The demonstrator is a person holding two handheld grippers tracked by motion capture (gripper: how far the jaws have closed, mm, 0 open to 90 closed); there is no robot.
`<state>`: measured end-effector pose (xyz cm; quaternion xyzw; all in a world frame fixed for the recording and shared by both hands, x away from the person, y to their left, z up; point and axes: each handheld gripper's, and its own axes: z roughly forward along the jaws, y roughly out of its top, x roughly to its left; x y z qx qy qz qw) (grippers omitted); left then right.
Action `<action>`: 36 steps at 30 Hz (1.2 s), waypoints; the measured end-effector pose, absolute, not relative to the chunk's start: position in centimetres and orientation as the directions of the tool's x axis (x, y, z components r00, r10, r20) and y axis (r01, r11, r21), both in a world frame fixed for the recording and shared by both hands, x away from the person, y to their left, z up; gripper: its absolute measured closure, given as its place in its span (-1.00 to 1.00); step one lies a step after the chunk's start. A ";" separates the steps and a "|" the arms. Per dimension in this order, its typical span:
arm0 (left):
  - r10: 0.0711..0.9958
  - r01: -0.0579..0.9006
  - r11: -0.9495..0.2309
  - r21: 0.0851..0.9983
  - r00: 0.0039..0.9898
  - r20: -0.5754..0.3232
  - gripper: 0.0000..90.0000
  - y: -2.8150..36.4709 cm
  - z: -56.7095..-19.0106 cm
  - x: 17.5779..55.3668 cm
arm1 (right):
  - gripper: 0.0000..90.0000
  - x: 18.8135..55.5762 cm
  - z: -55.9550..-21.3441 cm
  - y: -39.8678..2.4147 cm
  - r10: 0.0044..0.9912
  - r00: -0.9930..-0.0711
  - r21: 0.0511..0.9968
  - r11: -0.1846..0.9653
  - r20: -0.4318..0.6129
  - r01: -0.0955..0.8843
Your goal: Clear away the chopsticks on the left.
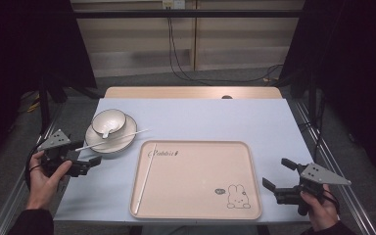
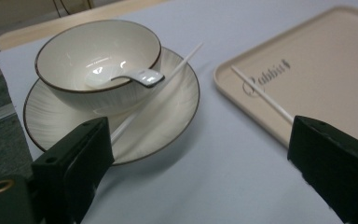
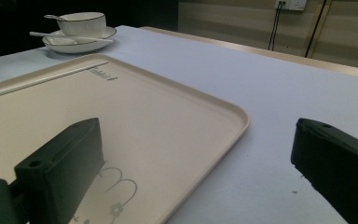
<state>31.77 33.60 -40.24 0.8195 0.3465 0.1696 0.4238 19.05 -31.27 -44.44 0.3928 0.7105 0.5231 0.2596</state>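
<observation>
A beige tray [image 1: 196, 166] with a rabbit drawing lies in the middle of the table. One white chopstick [image 1: 144, 178] rests inside along its left side. At the back left a white bowl [image 1: 108, 121] with a spoon [image 2: 126, 77] stands on a plate [image 1: 122, 142]. A second chopstick [image 1: 127, 135] lies across that plate. My left gripper [image 1: 89, 152] is open just in front of the plate, with nothing between its jaws. To the right of the tray, my right gripper [image 1: 275, 173] is open and holds nothing. In the right gripper view the tray's corner [image 3: 233, 116] lies between the jaws.
A pale blue mat [image 1: 215, 120] covers the table, with a wooden strip [image 1: 191, 92] along its far edge. Metal rails [image 1: 323, 152] run down both sides. Cables [image 1: 176, 68] hang down the wall behind. The tray's right half is bare apart from the rabbit print [image 1: 237, 196].
</observation>
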 end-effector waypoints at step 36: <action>0.594 0.407 -0.587 0.699 0.804 0.031 0.44 33.8 -44.8 39.9 | -0.96 19.0 -44.5 -31.4 0.829 -0.557 0.946 0.142 0.048 0.292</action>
